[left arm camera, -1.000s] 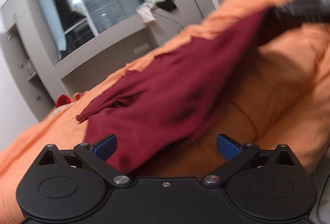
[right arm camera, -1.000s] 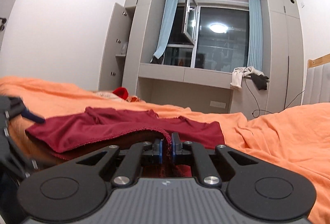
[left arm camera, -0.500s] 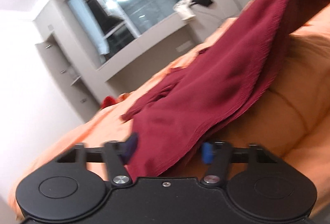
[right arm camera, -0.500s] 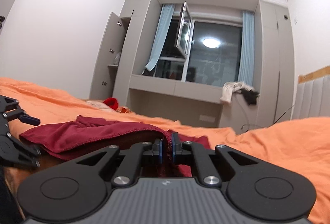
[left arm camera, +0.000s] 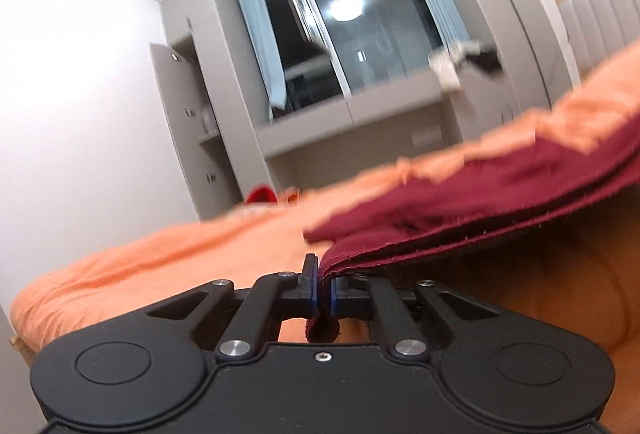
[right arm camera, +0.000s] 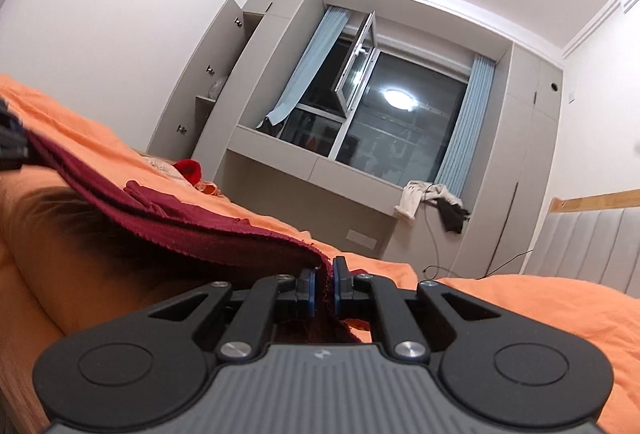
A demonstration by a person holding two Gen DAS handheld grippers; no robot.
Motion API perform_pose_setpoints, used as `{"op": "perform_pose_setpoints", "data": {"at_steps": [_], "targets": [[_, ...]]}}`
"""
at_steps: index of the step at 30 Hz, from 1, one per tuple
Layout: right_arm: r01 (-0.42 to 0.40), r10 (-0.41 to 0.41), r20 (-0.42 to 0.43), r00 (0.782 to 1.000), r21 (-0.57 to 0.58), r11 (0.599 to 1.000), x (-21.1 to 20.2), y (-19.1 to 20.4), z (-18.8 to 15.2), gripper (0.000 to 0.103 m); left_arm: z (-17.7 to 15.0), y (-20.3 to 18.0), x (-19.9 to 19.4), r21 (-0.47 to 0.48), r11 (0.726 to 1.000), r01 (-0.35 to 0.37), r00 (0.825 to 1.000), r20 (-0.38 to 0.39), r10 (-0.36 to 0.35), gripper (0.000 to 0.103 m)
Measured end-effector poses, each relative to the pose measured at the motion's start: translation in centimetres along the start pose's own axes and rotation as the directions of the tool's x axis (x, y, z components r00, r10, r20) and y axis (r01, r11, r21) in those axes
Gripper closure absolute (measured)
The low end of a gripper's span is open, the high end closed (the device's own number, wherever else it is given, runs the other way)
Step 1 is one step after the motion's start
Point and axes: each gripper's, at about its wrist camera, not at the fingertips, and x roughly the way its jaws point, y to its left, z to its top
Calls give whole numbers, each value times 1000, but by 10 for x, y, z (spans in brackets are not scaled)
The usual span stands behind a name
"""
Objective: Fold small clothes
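Maroon garment [left arm camera: 500, 190], a small knit-looking piece with a raw, slightly frayed hem, hangs stretched between the two grippers above the orange bedding [left arm camera: 160, 246]. Its near edge is lifted clear of the quilt, casting a dark shadow beneath, while the far part seems to rest on the bed.

Left gripper [left arm camera: 324, 290] has its jaws pinched together on one corner of the hem, a scrap of cloth poking out below the blue pads. Right gripper [right arm camera: 322, 288] is likewise clamped on the opposite corner, fabric bunched between its pads.

Cloth like this looks light and limp: it will sag in the middle, drape wherever it is let go, and should slide little on the quilt. Corners and hem are the sensible places to hold it, since a grip in the middle would only gather a lump. Two layers seem to show along the lifted edge, so care is likely needed not to pinch only one.

No brand, label or legible writing shows on the garment; the right gripper's body carries only a small pale emblem, too small to read.

Beyond the bed stand a window [right arm camera: 384, 130], pale blue curtains and grey cabinets.
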Motion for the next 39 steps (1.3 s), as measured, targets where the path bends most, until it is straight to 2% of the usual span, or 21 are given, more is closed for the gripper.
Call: {"op": "perform_pose_setpoints", "data": {"at_steps": [6, 14, 17, 20, 23, 27, 31, 36, 39], "targets": [[43, -44, 38, 998, 9, 999, -29, -1, 12, 95, 21, 23, -46, -128, 990, 63, 995, 84, -52, 98], [41, -34, 104, 994, -70, 997, -103, -19, 43, 95, 53, 54, -122, -185, 971, 153, 975, 190, -118, 98], [-8, 8, 115, 993, -1, 1000, -126, -33, 59, 95, 66, 62, -145, -177, 966, 190, 962, 230, -147, 98], [-20, 10, 149, 989, 66, 998, -140, -48, 74, 95, 75, 63, -168, -153, 968, 201, 950, 271, -154, 98], [-49, 32, 168, 985, 102, 994, -137, -58, 82, 95, 83, 64, -172, -135, 968, 211, 950, 260, -171, 98], [-55, 40, 172, 984, 82, 995, -110, -69, 82, 95, 91, 61, -155, -132, 970, 202, 961, 218, -171, 98], [-82, 65, 181, 981, 88, 993, -71, -79, 85, 95, 106, 59, -108, -137, 971, 195, 972, 161, -173, 98], [-107, 97, 164, 982, 56, 993, 4, -84, 87, 95, 126, 55, -25, -152, 973, 175, 984, 56, -168, 97], [-141, 134, 117, 984, 56, 988, 56, -89, 84, 95, 132, 53, 36, -185, 964, 194, 979, -23, -201, 97]]}}
